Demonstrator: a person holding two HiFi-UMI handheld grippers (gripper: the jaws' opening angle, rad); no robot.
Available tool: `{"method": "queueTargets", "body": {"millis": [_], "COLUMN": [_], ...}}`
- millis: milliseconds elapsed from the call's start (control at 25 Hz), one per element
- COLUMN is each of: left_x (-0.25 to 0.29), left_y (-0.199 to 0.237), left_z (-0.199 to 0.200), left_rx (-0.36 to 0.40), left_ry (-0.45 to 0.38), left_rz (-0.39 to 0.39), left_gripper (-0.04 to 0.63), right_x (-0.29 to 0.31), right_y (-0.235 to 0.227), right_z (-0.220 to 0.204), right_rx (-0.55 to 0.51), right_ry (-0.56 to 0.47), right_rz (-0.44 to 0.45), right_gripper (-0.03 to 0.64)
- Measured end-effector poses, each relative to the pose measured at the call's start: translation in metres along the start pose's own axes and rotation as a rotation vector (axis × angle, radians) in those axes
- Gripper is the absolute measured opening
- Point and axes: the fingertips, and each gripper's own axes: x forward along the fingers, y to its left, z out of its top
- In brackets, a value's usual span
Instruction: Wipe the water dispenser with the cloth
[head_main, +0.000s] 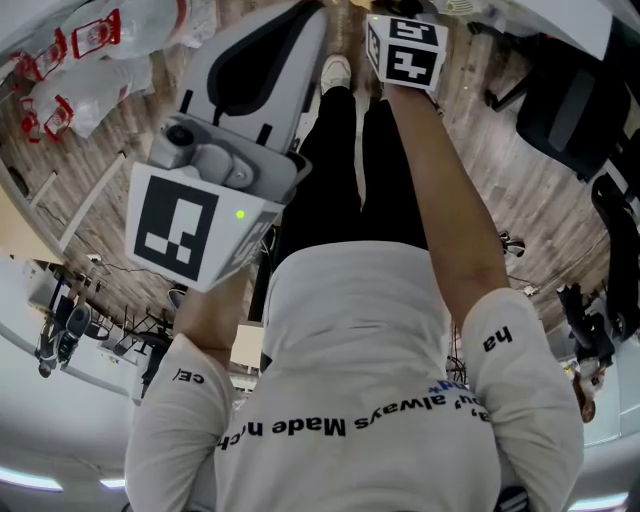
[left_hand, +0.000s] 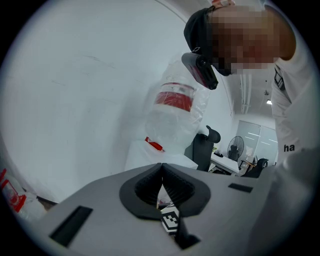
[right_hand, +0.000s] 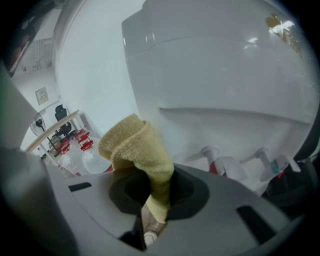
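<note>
My right gripper (right_hand: 156, 186) is shut on a yellow cloth (right_hand: 134, 144), which bunches up above the jaws. Right in front of it stands the white water dispenser (right_hand: 220, 75), with a red-marked tap (right_hand: 216, 161) and a blue-marked tap (right_hand: 272, 161) at its lower part. The cloth sits just short of the dispenser's front; I cannot tell whether they touch. My left gripper (left_hand: 161, 167) is shut with nothing in it and points up at a white wall. In the head view I see only the marker cubes, left (head_main: 185, 225) and right (head_main: 405, 50), over the person's shirt and legs.
Plastic-wrapped water bottles with red labels lie on the wooden floor (head_main: 90, 60) and show in the left gripper view (left_hand: 172, 112); more bottles stand left of the dispenser (right_hand: 82, 155). A black office chair (head_main: 575, 100) stands at the right.
</note>
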Motion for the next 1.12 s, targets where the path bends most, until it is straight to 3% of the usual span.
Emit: {"method": "queueTargets", "body": {"millis": [760, 1120], "left_x": [-0.006, -0.012], "left_y": [0.003, 0.002], "left_z": [-0.024, -0.024], "left_rx": [-0.021, -0.015], "left_ry": [0.035, 0.032], "left_rz": [0.012, 0.007], "left_gripper": [0.02, 0.019], "right_x": [0.047, 0.05], "right_y": [-0.023, -0.023], "right_z": [-0.046, -0.057], "right_rx": [-0.099, -0.13], "right_ry": [0.087, 0.111], "right_rz": [-0.056, -0.028], "right_gripper": [0.064, 0.064]}}
